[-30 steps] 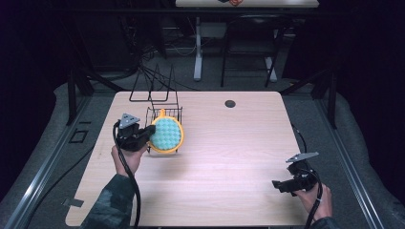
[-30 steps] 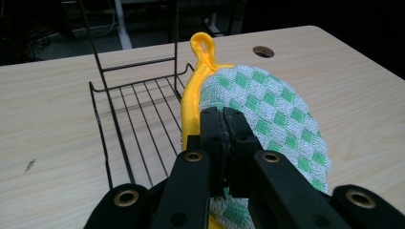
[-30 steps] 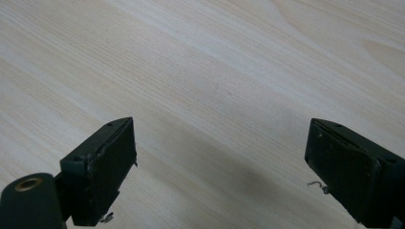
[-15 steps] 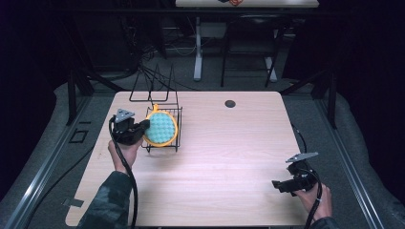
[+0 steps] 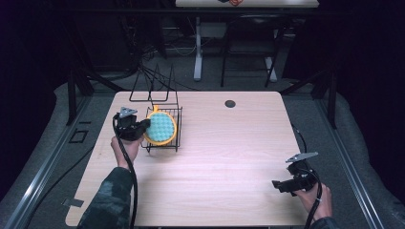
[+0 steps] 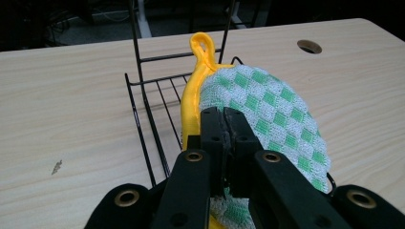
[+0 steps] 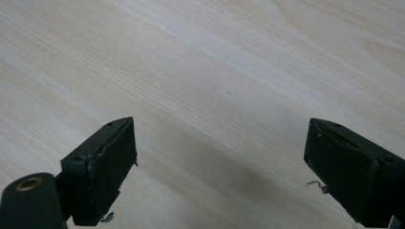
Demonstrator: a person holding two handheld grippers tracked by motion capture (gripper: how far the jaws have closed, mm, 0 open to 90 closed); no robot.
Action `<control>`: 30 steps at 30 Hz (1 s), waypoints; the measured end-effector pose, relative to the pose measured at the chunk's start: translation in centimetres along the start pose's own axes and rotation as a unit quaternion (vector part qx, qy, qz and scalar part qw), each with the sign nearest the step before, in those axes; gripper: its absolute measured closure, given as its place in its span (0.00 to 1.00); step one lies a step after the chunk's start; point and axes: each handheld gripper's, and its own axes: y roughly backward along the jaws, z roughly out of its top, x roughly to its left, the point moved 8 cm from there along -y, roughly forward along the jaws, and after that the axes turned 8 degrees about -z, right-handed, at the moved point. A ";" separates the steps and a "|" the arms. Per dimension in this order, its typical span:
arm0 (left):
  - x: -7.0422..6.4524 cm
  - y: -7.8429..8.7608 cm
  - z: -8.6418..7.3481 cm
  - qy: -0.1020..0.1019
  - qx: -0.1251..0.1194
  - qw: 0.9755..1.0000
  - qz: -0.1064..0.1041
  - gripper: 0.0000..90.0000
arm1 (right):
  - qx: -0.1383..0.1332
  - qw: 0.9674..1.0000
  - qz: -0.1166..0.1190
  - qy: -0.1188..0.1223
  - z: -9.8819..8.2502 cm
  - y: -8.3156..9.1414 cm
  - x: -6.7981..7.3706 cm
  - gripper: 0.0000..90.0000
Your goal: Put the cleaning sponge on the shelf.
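Left gripper view: the left gripper (image 6: 224,119) is clamped on a round green pot holder (image 6: 267,114), held on edge over the wire rack (image 6: 148,119), loop pointing ahead of the fingers. Setting it down appears left. The right gripper (image 7: 219,162) fingers are held apart over bare desk (image 7: 215,62).

Two black two-jaw grippers, left gripper (image 5: 143,128) and right gripper (image 5: 276,185), each topped by a grey three-cornered plate, brass-ringed screw holes along the arms, black cables trailing, dark camouflage sleeve (image 5: 107,200) below.
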 end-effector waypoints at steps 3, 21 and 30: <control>0.3 -0.6 -0.3 0.004 0.011 1.000 -0.002 0.98 | 0.002 1.000 -0.002 0.001 0.0 0.0 0.0 0.12; 2.1 -3.4 -1.3 0.014 0.054 0.998 0.000 0.98 | 0.003 1.000 -0.002 0.004 0.0 -0.1 0.1 0.12; 2.4 -4.6 -1.9 0.015 0.075 0.997 0.001 0.97 | 0.003 1.000 -0.001 0.007 -0.1 0.0 0.2 0.12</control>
